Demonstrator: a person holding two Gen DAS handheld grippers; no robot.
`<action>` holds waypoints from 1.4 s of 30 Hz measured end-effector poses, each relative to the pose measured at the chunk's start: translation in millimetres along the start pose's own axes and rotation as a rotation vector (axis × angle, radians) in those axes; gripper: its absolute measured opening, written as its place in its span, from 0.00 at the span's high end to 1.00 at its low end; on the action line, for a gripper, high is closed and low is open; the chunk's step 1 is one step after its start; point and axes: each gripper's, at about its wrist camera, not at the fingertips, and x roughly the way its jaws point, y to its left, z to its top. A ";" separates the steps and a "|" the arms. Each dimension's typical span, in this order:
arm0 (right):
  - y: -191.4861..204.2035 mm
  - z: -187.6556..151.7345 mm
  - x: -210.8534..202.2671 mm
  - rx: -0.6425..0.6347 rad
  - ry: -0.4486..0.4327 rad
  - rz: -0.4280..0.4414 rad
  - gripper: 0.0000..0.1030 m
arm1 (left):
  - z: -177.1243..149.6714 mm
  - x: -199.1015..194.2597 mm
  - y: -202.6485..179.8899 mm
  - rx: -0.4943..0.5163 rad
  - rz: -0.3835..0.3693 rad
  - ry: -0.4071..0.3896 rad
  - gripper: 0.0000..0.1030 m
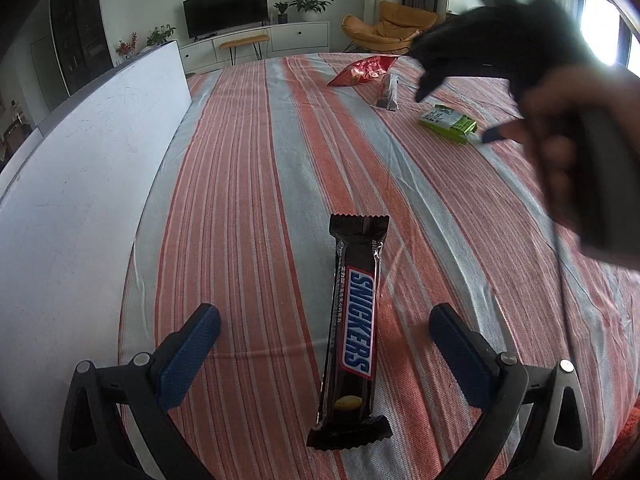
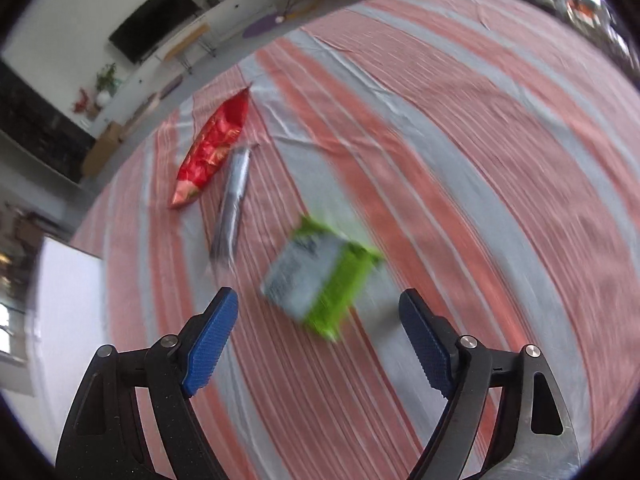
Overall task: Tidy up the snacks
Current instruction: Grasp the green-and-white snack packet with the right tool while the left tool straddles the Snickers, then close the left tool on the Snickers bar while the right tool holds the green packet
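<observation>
A Snickers bar (image 1: 354, 344) lies on the striped cloth, lengthwise between the fingers of my left gripper (image 1: 325, 320), which is open and not touching it. My right gripper (image 2: 318, 310) is open and empty above a green and white snack pack (image 2: 320, 276), which lies just ahead between its fingers; this view is blurred. The pack also shows in the left wrist view (image 1: 448, 123). A red foil bag (image 2: 212, 150) and a clear-wrapped dark stick snack (image 2: 232, 204) lie further left. In the left wrist view the right gripper's body, held by a hand (image 1: 568, 168), hovers over the pack.
A white board or box wall (image 1: 80, 184) runs along the left edge of the striped cloth (image 1: 248, 184). A TV, plants and an orange chair stand far behind. The red bag (image 1: 364, 70) and stick snack (image 1: 388, 92) lie at the far side.
</observation>
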 end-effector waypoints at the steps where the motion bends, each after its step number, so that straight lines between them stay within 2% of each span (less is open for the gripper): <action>1: 8.8 0.5 4.3 -0.041 -0.014 -0.063 0.18 | 0.0 0.0 0.0 0.000 0.000 0.000 0.00; 3: 21.9 -5.0 8.7 -0.134 -0.037 -0.170 0.22 | -0.1 -0.1 0.1 0.000 0.000 0.000 0.00; 4: 25.8 -10.6 7.1 -0.179 -0.062 -0.197 0.28 | -0.1 -0.2 0.2 0.000 0.000 0.000 0.00; 7: 18.4 -22.6 -2.5 -0.225 -0.077 -0.183 0.45 | 0.1 0.0 -0.1 0.001 0.000 0.000 0.00; 8: 15.6 -26.7 -5.9 -0.237 -0.074 -0.180 0.47 | 0.3 0.2 -0.4 0.002 0.000 0.000 0.00; 11: 2.0 -40.6 -15.7 -0.263 -0.075 -0.170 0.47 | 0.7 0.8 -0.9 0.003 0.000 0.000 0.00; 15: -18.5 -66.0 -30.7 -0.286 -0.076 -0.110 0.47 | 0.6 0.7 -0.7 0.003 -0.001 0.000 0.00; 19: -35.0 -105.7 -48.4 -0.359 -0.121 -0.064 0.47 | 0.5 0.6 -0.6 0.003 -0.001 0.000 0.00; 24: -62.1 -153.3 -76.0 -0.354 -0.158 -0.021 0.47 | 0.5 0.5 -0.5 0.003 -0.001 0.000 0.00; 26: -65.7 -165.1 -80.6 -0.364 -0.180 -0.034 0.47 | 0.5 0.5 -0.5 0.004 -0.001 0.000 0.00; 29: -66.6 -171.1 -81.9 -0.376 -0.217 -0.041 0.47 | 0.5 0.4 -0.5 0.004 -0.001 0.000 0.00; 38: -66.8 -169.7 -80.3 -0.362 -0.221 -0.053 0.44 | 0.3 0.2 -0.4 0.004 -0.003 0.000 0.00; 42: -72.1 -174.8 -86.0 -0.347 -0.207 -0.036 0.48 | 0.1 -2.0 -2.3 0.035 -0.027 0.058 0.03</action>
